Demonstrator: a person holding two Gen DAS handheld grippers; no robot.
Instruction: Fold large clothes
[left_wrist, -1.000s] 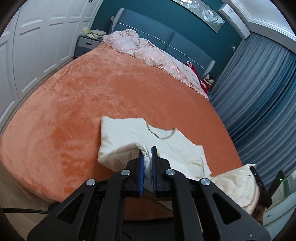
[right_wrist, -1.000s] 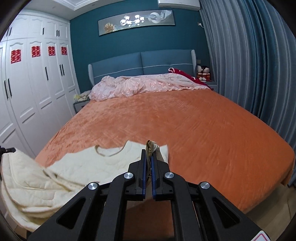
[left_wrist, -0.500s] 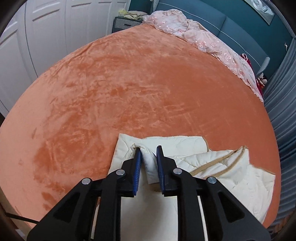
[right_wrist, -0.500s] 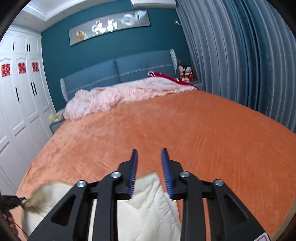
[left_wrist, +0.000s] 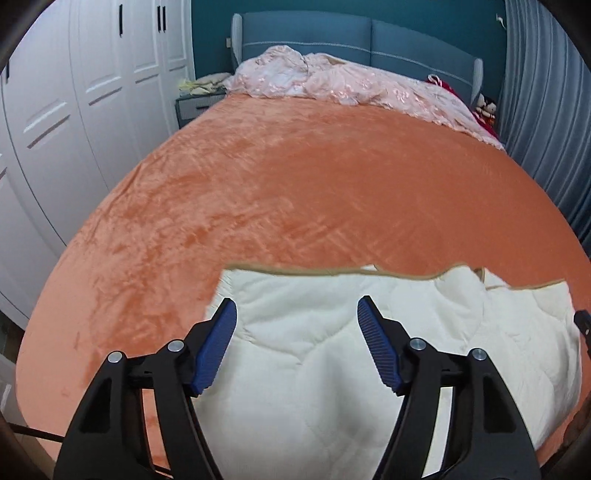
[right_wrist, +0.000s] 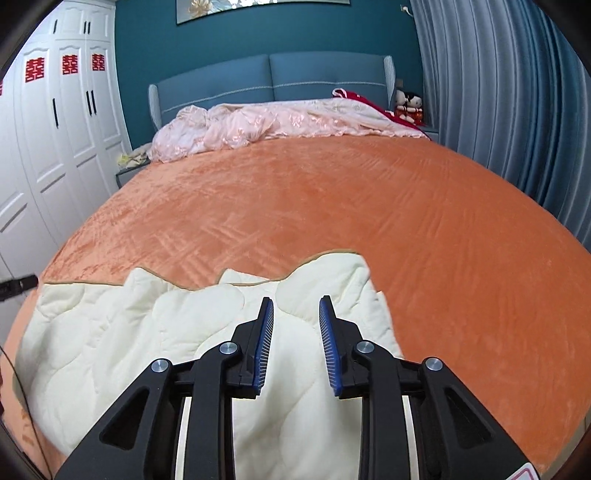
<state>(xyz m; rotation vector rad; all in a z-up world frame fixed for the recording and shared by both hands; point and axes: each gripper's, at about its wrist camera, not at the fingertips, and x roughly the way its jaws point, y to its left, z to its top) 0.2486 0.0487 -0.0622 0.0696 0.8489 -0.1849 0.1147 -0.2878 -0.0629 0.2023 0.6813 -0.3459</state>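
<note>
Nearest to me, the left gripper (left_wrist: 297, 315) hangs over the cream quilted garment (left_wrist: 332, 350) with its jaws spread wide; they have just been opening, and the blue pads (left_wrist: 216, 343) touch nothing, the cloth simply lying below the gap. The right gripper (right_wrist: 296, 312) is parted too, though more narrowly; its jaws have just drawn in a little, and its pads (right_wrist: 263, 343) also stand clear of the fabric, pinching none of it.

The cream quilted garment (right_wrist: 147, 332) lies spread at the near edge of the bed, on the orange blanket (left_wrist: 295, 192). Its tan-trimmed edge runs along the far side, fairly straight on the left and rumpled and notched toward the right. The quilting shows soft creases, and the piece is not flat on the right, where a bulge rises just beyond the right gripper.

Beyond it the orange blanket (right_wrist: 332, 206) stretches bare to the far end, where a pink crumpled quilt (right_wrist: 277, 122) is heaped against the blue headboard (right_wrist: 273, 79). White wardrobe doors (right_wrist: 48, 147) line the left wall, and grey-blue curtains (right_wrist: 498, 110) hang on the right.
</note>
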